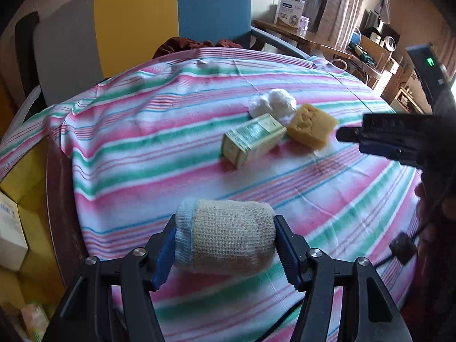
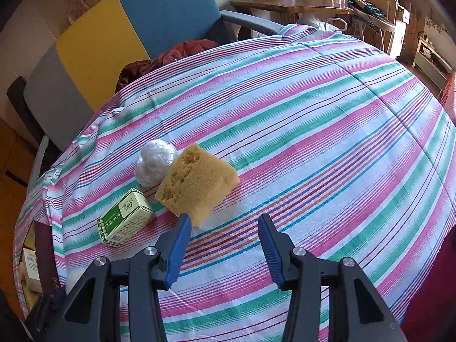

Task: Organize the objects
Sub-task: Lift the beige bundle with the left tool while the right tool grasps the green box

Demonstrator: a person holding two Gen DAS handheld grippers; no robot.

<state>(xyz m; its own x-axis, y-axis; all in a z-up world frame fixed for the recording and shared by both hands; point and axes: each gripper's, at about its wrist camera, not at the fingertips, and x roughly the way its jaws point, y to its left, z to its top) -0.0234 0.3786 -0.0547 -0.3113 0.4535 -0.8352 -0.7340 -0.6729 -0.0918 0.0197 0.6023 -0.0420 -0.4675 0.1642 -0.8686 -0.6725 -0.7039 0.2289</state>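
Holding a rolled knit cloth (image 1: 225,236) across its two ends, my left gripper (image 1: 225,245) has its pads pressed against the roll, clamped on it above the striped cloth on the counter (image 1: 327,199). It looks soft and light, a loosely woven tube with a pale blue cuff at one end, so it should squash rather than slip; the grip sits on the flat ends, and taking it around the fuller middle would probably be steadier. The left wrist view is a little blurred, so I cannot tell whether the roll sags between the pads.

My right gripper (image 2: 225,245) hangs with its jaws partly apart and nothing between them, just beside the yellow sponge (image 2: 196,182). That sponge is porous, springy and easy to pinch across its sides. Touching it are a crumpled white wad (image 2: 155,161) and a green and white carton (image 2: 125,218), stiffer and best taken across its narrow faces.
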